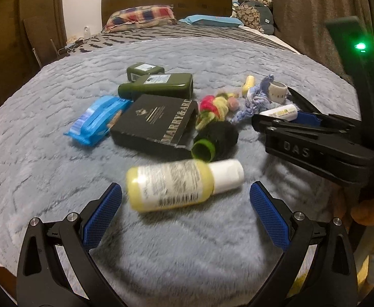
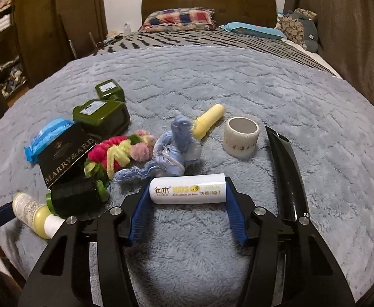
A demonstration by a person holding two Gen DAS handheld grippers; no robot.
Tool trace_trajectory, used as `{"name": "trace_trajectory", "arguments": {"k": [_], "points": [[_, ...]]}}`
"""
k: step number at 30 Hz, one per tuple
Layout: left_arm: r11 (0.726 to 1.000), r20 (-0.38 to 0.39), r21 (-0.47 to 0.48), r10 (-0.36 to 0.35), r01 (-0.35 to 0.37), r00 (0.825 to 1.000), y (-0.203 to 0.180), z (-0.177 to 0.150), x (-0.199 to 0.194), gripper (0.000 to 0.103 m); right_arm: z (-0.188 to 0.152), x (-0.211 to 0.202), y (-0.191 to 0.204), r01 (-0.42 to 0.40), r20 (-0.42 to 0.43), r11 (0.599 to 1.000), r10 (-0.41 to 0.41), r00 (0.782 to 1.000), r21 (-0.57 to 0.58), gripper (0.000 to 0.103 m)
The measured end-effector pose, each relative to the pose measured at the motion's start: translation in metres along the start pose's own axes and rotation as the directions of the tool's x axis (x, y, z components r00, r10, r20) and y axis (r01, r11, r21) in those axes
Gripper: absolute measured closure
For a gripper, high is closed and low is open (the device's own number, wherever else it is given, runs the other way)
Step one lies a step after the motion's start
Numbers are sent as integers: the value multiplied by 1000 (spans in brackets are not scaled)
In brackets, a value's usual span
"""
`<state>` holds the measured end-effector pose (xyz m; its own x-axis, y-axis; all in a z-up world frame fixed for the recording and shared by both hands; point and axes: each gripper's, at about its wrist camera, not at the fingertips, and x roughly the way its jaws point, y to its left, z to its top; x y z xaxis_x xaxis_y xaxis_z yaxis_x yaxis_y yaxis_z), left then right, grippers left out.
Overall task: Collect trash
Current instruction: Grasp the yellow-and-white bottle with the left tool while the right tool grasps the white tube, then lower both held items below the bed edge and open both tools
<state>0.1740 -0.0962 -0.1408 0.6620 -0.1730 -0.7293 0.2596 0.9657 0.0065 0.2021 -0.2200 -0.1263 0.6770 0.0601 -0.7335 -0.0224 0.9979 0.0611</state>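
Observation:
A yellow bottle with a white cap (image 1: 184,185) lies on the grey blanket, blurred, just ahead of and between the open fingers of my left gripper (image 1: 185,199); it also shows in the right wrist view (image 2: 37,215). My right gripper (image 2: 187,192) is shut on a white lip-balm box (image 2: 188,188), pads against its two ends; it appears in the left wrist view (image 1: 281,111) too. Further clutter: a black MARRY&ARD box (image 1: 153,125), a blue wipes pack (image 1: 97,117), two green bottles (image 1: 158,87), a yellow tube (image 2: 208,120), a tape roll (image 2: 241,136).
Pom-pom toys (image 2: 120,153), blue rope (image 2: 176,148), a black brush with green cap (image 2: 74,197) and a black shoehorn (image 2: 286,168) lie on the blanket (image 2: 238,81). Pillows (image 2: 179,19) and headboard at the far end. Curtain on the right, wardrobe on the left.

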Motion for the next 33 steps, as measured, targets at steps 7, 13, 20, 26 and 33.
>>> {"name": "trace_trajectory", "arguments": {"k": [7, 13, 20, 26, 33], "points": [[999, -6, -23, -30, 30, 1000, 6, 7, 7, 22, -5, -10, -7, -31, 2, 999, 31, 1000, 45, 47], [999, -1, -12, -31, 31, 1000, 9, 1, -1, 22, -20, -28, -7, -29, 7, 997, 29, 1000, 66, 47], [999, 29, -3, -34, 35, 999, 14, -15, -36, 22, -40, -72, 7, -20, 56, 998, 17, 998, 56, 47], [999, 70, 4, -34, 33, 997, 13, -34, -80, 22, -60, -124, 20, -25, 110, 999, 20, 994, 43, 47], [1000, 81, 8, -22, 21, 996, 14, -69, -118, 22, -103, -161, 22, -19, 100, 997, 12, 995, 72, 47]]}}
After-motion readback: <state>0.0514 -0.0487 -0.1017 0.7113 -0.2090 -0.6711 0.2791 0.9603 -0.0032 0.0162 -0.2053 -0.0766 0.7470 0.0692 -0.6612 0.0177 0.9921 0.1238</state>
